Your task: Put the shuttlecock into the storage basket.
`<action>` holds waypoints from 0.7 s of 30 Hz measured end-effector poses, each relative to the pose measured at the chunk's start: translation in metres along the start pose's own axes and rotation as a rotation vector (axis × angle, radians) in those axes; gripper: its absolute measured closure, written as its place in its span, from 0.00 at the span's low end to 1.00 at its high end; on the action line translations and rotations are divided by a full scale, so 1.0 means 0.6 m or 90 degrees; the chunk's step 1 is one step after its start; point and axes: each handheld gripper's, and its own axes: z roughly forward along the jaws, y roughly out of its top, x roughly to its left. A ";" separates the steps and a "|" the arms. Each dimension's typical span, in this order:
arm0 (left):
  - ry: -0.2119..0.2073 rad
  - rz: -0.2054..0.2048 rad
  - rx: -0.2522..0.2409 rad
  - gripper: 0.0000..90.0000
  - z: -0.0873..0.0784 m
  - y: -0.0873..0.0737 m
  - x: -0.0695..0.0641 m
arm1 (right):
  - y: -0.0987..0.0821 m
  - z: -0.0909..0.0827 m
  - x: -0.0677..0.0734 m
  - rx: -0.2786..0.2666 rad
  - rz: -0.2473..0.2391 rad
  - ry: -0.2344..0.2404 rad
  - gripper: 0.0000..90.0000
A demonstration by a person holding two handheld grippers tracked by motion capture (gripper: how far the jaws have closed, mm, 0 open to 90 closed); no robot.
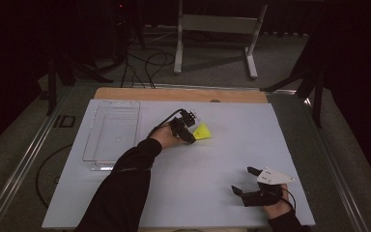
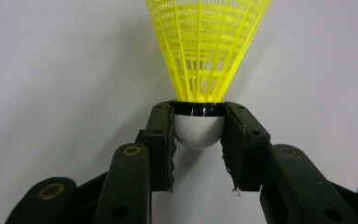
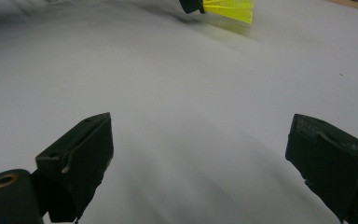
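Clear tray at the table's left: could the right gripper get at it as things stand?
Probably not directly. The right gripper sits open at the near right of the table, and the left gripper, shut on the shuttlecock, and its forearm lie between it and the tray.

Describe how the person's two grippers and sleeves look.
Both are black handheld grippers. The left gripper trails a black cable; its fingers carry worn, frayed pads. The right gripper bears a grey three-cornered plate. Both sleeves are black.

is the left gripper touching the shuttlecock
Touching: in the left gripper view, the left gripper has both jaws pressed on the shuttlecock at its white cork.
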 end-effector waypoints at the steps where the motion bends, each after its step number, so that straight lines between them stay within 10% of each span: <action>1: -0.005 -0.008 0.003 0.73 -0.003 0.001 0.001 | 0.000 0.000 0.000 0.000 0.000 0.000 0.09; 21: -0.023 -0.009 0.016 0.73 -0.071 -0.004 -0.012 | 0.000 0.001 0.000 0.002 0.004 -0.002 0.09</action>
